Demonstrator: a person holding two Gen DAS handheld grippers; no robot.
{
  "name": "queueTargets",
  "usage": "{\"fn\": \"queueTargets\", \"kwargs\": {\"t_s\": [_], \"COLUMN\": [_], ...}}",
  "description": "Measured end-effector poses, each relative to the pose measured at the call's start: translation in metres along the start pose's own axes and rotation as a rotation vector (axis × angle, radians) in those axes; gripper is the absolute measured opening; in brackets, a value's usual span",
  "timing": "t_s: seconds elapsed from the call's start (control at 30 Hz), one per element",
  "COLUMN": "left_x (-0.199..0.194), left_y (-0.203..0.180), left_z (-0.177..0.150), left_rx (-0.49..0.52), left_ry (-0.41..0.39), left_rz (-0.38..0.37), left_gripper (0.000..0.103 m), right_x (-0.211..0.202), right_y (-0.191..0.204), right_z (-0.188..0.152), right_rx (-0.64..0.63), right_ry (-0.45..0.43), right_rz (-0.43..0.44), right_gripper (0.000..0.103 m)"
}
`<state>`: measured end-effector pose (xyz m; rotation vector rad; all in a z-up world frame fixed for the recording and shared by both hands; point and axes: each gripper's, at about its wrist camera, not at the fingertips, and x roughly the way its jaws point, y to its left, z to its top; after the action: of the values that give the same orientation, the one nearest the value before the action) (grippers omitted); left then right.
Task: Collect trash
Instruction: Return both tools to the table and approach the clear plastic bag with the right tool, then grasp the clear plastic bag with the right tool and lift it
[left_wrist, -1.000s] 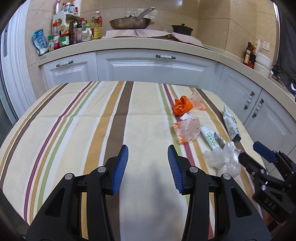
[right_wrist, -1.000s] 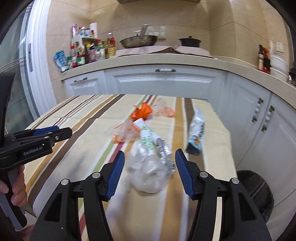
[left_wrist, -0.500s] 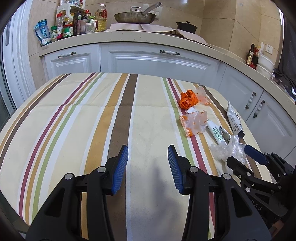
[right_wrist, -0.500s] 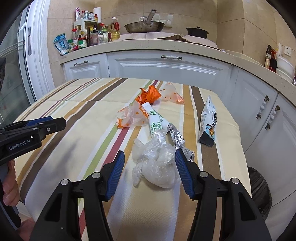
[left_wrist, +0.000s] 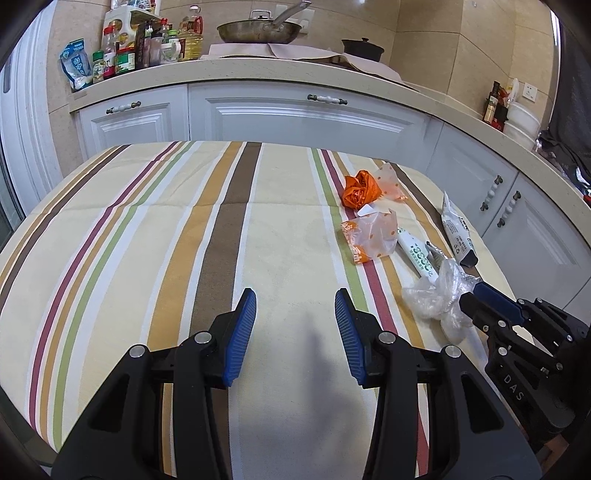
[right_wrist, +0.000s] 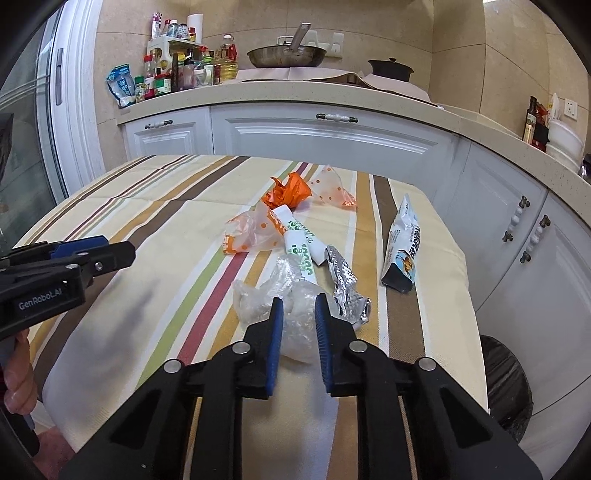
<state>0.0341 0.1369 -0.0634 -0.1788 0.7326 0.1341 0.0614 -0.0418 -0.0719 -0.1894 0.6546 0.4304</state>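
Pinching a crumpled clear plastic bag (right_wrist: 291, 314) between their blue pads, the right tongs (right_wrist: 298, 308) are gripping where half a second earlier they were standing spread on either side of it; the jaws have just been closing, and the bag is now squeezed between them on the near right part of the striped bench (right_wrist: 155, 206). The left tongs (left_wrist: 295, 299) are hovering spread over bare cloth near the bench's front edge, holding nothing, much as they were a second ago. Since then the bag itself is sitting narrower and more bunched, while the rest of the litter is lying where it lay.

Six pieces of trash are showing on the bench: the one clear bag; one orange wrapper (right_wrist: 290, 194) balled up farthest back; two translucent bags dotted with orange, one (right_wrist: 332, 190) just beside the orange ball and one (right_wrist: 251, 236) nearer; one white tube-like packet with green print (right_wrist: 301, 247) running from under the nearer dotted bag toward the clear bag; one crinkled silver foil strip (right_wrist: 345, 284) touching the clear bag's right side; and one white snack pouch (right_wrist: 402, 247) lying apart toward the right edge. One black-lined bin (right_wrist: 506, 384) is standing on the floor beyond the bench's right corner. A hand (right_wrist: 16, 373) is holding the left tool.
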Motion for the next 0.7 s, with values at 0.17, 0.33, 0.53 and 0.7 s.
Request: {"fn": "queueTargets", "kwargs": {"t_s": [0.17,0.33,0.53,0.7], "left_x": [-0.002,-0.003,-0.006,-0.005], "left_y": [-0.003,-0.004,-0.011,-0.021], "left_z": [0.000,0.000,0.000,-0.001], "left_rx": [0.005,0.002,0.013,0.030], "left_ry": [-0.005,-0.004,-0.014,-0.008], "left_rz": [-0.001,0.000,-0.014,-0.029], "left_gripper": [0.043,0.043,0.043,0.043], "right_x": [-0.004,-0.010,-0.025,-0.023], "right_y": [-0.001,-0.004,-0.009,-0.014], "right_z": [-0.001,-0.002,-0.001,-0.003], "right_rx": [0.000,0.009,0.015,0.028], "right_ry": [-0.010,-0.023,-0.054,-0.021], "right_rz": [0.007,0.004,-0.010,0.035], "right_gripper": [0.008,0.007,0.007,0.007]}}
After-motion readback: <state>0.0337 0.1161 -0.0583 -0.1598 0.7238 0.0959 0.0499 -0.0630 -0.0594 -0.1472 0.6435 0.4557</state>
